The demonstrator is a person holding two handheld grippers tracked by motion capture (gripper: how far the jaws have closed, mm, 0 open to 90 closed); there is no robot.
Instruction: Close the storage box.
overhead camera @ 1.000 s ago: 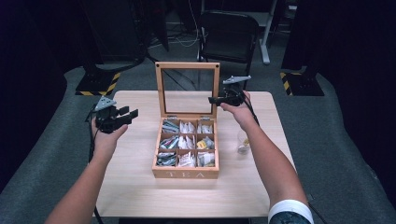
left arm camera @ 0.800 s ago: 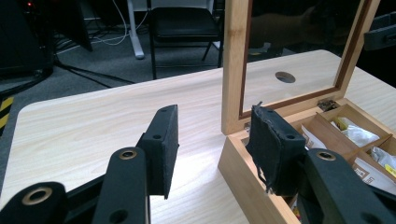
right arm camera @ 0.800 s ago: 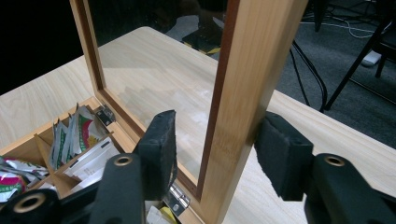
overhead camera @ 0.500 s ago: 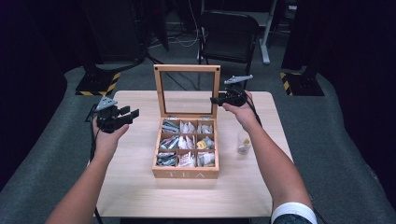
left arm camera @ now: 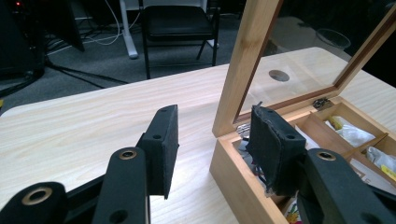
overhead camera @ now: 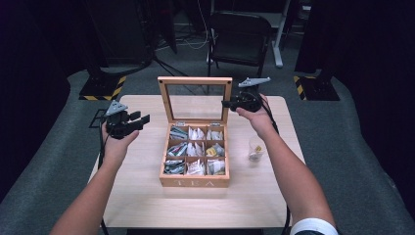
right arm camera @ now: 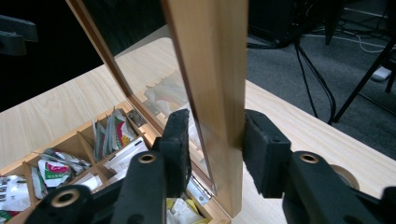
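A wooden tea box (overhead camera: 195,182) sits mid-table, and its compartments hold several tea packets (overhead camera: 195,149). Its glass lid (overhead camera: 195,81) stands upright. My right gripper (overhead camera: 226,104) is at the lid's right side rail. In the right gripper view the two pads of that gripper (right arm camera: 215,149) press on either side of the lid's wooden frame (right arm camera: 210,56). My left gripper (overhead camera: 142,120) hovers open above the table, left of the box. In the left gripper view the gripper (left arm camera: 212,149) has nothing between its jaws, and the box's corner (left arm camera: 233,182) and lid (left arm camera: 247,60) lie just beyond it.
A small clear cup (overhead camera: 255,148) stands on the table (overhead camera: 147,196) right of the box, beside my right forearm. A black chair (overhead camera: 240,34) stands behind the table's far edge. Bare tabletop lies left of the box and in front of it.
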